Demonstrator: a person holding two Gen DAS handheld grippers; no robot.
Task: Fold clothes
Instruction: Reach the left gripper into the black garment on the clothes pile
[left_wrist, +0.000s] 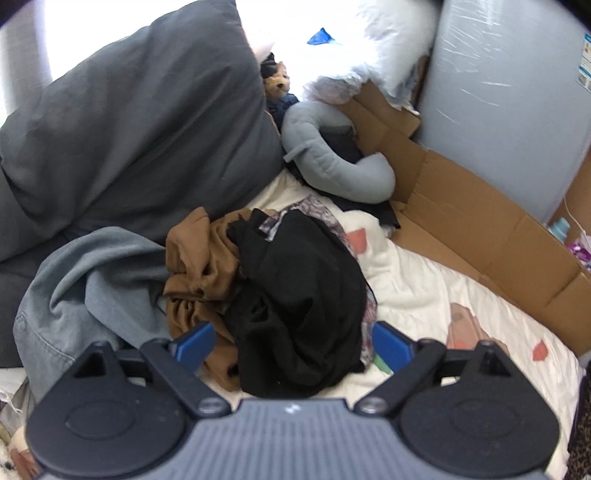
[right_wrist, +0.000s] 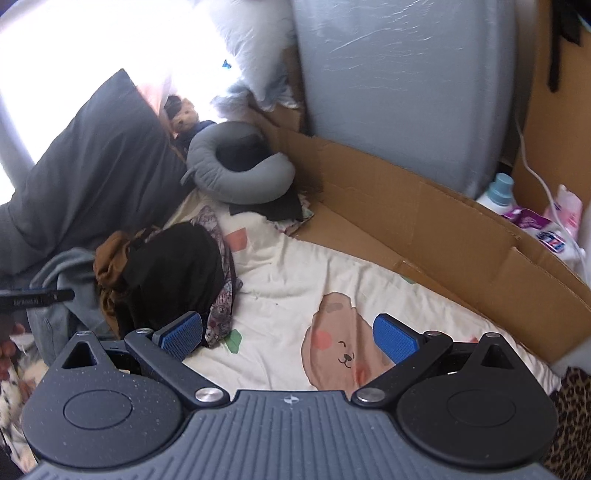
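Clothes heap (left_wrist: 291, 295), crumpled, axis unclear

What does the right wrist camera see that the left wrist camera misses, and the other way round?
Only the right wrist view shows the bear print on the sheet, the bottles beside the cardboard, and part of the left gripper. Only the left wrist view shows the blue scrap near the window. Both show the clothes pile, neck pillow, teddy, and open, empty jaws.
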